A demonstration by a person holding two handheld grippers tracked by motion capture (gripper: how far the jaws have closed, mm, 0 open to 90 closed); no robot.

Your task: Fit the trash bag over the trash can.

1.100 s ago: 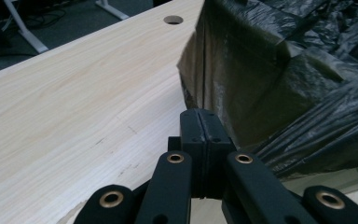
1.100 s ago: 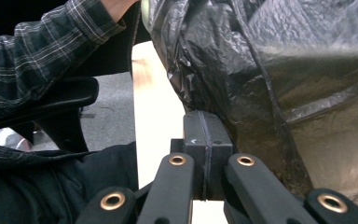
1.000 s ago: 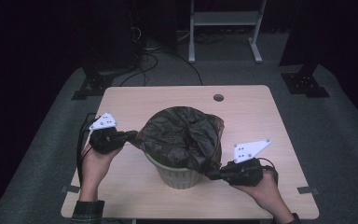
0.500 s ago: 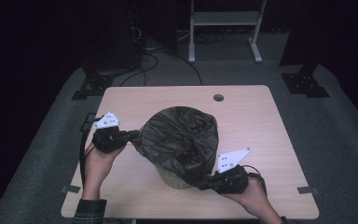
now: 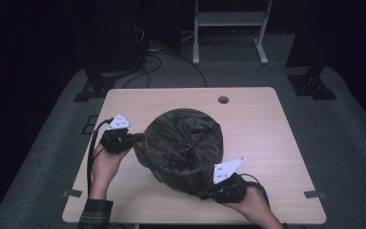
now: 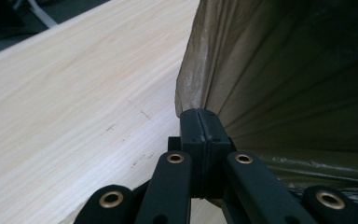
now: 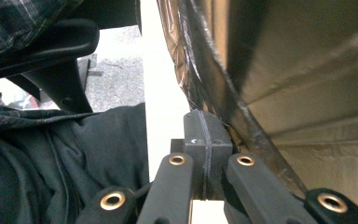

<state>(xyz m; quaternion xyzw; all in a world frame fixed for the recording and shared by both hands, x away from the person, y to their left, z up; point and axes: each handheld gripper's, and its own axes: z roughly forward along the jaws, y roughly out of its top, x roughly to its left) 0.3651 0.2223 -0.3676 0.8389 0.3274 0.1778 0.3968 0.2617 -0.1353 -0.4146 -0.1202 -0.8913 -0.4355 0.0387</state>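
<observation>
A dark brown plastic bag [image 5: 183, 148] is draped over a round bin in the middle of the wooden table [image 5: 257, 124]. My left gripper [image 5: 134, 139] is at the bag's left side, jaws closed together with the bag's edge [image 6: 186, 88] pinched at their tips. The left gripper [image 6: 200, 116] holds that film taut. My right gripper [image 5: 204, 193] is low at the bag's front right, shut on the bag's hem. In the right gripper view the stretched bag [image 7: 200, 79] runs down into the closed tips of the right gripper [image 7: 204, 122]. The bin itself is hidden under the bag.
A round cable hole [image 5: 223, 99] lies in the table's far side. Behind the table stand a white metal frame [image 5: 228, 21] and black stands on grey carpet. The person's dark clothing [image 7: 51, 154] and a chair part sit close behind the right gripper.
The right gripper has moved down and toward the table's front, drawing the bag's hem lower. The pale bin wall that showed below the bag is now covered. The left gripper has stayed in place.
</observation>
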